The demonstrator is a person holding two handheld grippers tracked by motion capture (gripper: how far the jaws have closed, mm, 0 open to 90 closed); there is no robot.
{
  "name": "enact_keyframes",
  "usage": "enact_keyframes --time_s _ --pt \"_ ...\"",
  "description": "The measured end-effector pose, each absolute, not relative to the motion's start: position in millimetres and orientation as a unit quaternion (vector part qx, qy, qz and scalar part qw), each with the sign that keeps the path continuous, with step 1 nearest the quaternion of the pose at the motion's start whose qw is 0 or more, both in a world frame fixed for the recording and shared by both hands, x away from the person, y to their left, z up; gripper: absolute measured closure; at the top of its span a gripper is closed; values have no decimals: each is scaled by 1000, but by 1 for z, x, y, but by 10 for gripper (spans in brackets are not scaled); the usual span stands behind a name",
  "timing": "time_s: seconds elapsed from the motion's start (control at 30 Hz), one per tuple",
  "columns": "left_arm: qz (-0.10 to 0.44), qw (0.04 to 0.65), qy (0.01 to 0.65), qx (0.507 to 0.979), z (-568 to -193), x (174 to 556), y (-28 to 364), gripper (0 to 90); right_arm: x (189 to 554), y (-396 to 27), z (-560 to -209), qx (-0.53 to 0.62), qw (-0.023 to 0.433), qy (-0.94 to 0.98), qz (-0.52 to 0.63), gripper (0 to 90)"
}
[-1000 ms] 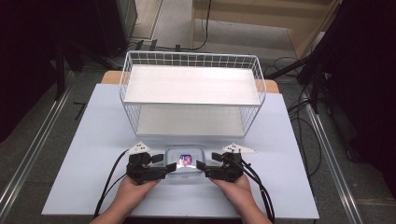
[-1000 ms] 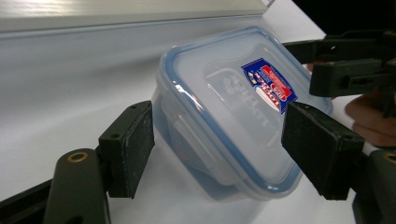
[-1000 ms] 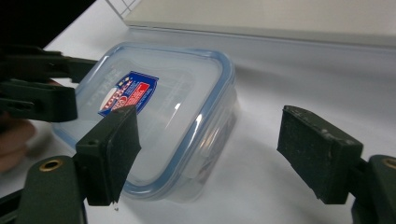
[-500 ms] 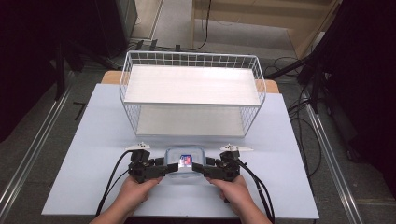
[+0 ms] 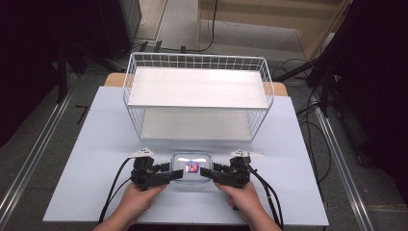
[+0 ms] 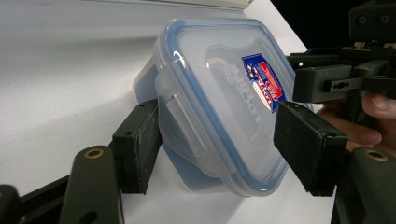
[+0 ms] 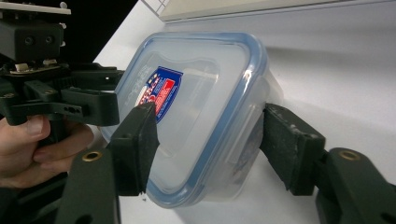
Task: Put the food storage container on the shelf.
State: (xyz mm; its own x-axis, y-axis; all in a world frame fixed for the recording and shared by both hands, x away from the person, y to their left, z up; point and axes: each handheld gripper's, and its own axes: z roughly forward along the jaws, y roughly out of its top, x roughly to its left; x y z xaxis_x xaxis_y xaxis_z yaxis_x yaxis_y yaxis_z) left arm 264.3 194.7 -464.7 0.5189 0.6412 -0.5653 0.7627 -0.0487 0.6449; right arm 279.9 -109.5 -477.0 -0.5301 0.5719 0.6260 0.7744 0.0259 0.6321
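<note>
Between grippers, clear blue-rimmed lidded container (image 5: 191, 169)

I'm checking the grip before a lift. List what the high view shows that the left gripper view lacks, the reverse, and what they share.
High view: the white wire basket standing behind the container, and the left tool and right tool facing each other across it. Left gripper view: close up, the lid's side latch against one pad of the left tool. Shared: the blue-rimmed, labelled container between the jaws of both tools, which have just been closing on it.
</note>
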Motion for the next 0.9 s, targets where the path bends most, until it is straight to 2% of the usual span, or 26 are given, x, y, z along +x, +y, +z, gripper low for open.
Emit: enact_keyframes --time_s 0.3,0.5,0.63,0.9 --pt "-38 488 461 740 -457 251 196 450 264 -115 -474 -474 88 -699 -528 493" --pt "-6 487 443 753 -455 239 193 458 253 -115 -472 -467 68 -702 -533 506" --pt "3 490 434 756 -454 233 195 496 247 -115 -469 -455 57 -713 -531 519" --pt "30 490 419 764 -454 229 188 496 242 -118 -467 -445 37 -720 -531 519"
